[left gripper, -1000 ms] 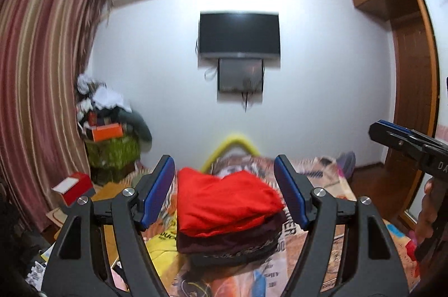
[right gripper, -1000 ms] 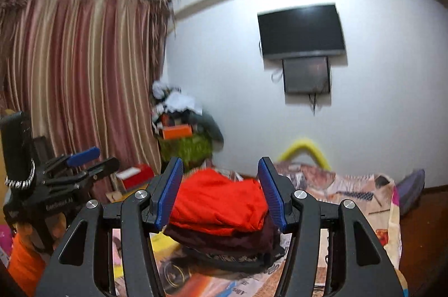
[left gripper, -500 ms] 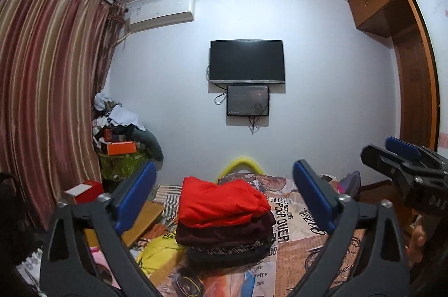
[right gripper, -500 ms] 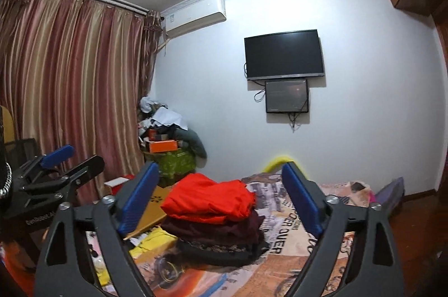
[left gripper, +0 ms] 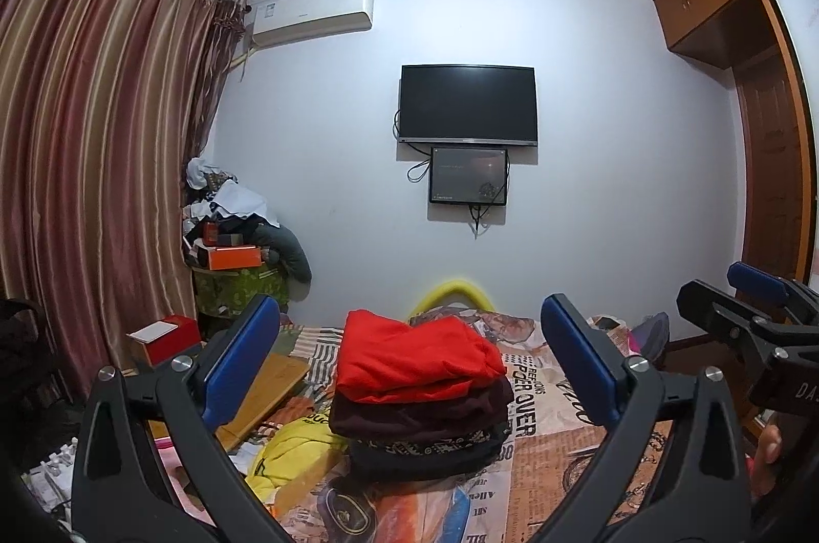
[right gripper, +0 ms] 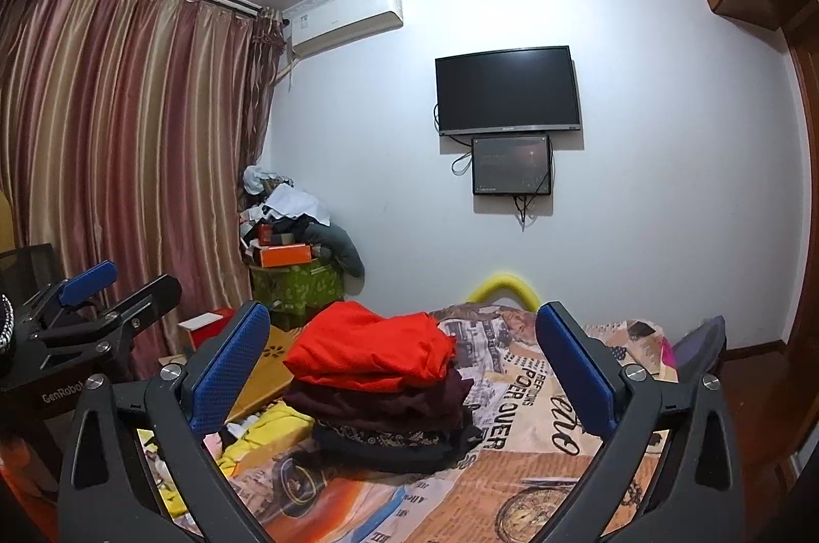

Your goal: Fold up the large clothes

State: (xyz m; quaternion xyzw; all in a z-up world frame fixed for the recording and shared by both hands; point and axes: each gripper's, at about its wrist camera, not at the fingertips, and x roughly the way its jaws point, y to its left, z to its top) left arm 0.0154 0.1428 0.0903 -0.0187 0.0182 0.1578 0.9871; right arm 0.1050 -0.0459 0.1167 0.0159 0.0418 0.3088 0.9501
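Observation:
A stack of folded clothes lies on the bed: a red garment on top, a dark maroon one under it, a black patterned one at the bottom. It also shows in the right wrist view. My left gripper is open wide and empty, held back from the stack. My right gripper is open wide and empty too, also apart from the stack. Each gripper shows at the edge of the other's view, the right one and the left one.
The bed has a newspaper-print cover. A crumpled yellow garment lies left of the stack beside a wooden board. A cluttered pile with an orange box stands by the striped curtain. A wardrobe is at right.
Both grippers have opened wide and pulled back and up from the stack, which now looks smaller and lies untouched. More of the wall and ceiling shows.

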